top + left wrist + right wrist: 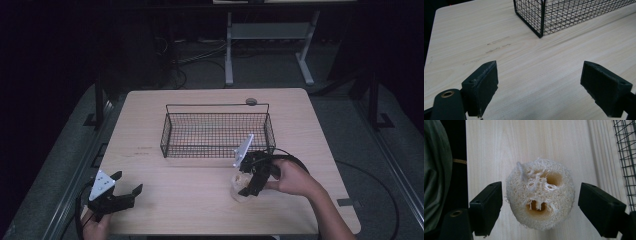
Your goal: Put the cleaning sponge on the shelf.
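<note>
Left gripper (126,184) sits low at the near-left corner of the pale wooden table (150,210), jaws wide apart, nothing between them. Black wire basket (217,131) stands mid-table. Right gripper (243,181) straddles a round cream loofah sponge (540,193) just before the basket; jaws part-open, small gaps either side, not gripping.

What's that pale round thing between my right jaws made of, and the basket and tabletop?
Round piece: looks like dried loofah, a pale, matte web of coarse fibres with open hollows through it. Basket: thin black wire in a square grid, probably coated metal, slight sheen. Table: light wood-grain surface, smooth and matte; could be laminate rather than solid wood.
</note>
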Tool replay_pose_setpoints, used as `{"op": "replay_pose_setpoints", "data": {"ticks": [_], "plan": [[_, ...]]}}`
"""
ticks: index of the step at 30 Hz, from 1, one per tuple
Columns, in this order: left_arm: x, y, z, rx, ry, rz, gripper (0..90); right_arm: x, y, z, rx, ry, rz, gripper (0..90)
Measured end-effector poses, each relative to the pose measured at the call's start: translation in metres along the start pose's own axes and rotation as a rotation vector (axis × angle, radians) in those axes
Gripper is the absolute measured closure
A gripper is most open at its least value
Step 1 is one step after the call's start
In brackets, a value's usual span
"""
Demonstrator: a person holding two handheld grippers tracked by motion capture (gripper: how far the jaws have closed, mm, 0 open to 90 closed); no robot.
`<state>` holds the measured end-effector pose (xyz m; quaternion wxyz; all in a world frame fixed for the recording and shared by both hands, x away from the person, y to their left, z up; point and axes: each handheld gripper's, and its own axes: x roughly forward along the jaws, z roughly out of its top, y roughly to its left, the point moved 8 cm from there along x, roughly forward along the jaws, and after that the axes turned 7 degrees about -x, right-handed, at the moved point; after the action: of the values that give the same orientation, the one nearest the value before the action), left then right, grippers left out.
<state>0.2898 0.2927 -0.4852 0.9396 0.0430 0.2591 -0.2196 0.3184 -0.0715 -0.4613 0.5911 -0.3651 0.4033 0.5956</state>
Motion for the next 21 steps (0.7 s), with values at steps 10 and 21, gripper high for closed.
{"op": "replay_pose_setpoints", "data": {"ticks": [10, 21], "plan": [[-0.0002, 0.0005, 0.0000, 0.002, 0.000, 0.001, 13.7, 0.0065, -0.0015, -0.0008, -0.010, 0.025, 0.014, 26.7], [0.0002, -0.0001, -0.0001, 0.002, 0.001, -0.001, 13.7, 0.0054, -0.0011, -0.0012, -0.021, 0.026, 0.024, 28.1]]}}
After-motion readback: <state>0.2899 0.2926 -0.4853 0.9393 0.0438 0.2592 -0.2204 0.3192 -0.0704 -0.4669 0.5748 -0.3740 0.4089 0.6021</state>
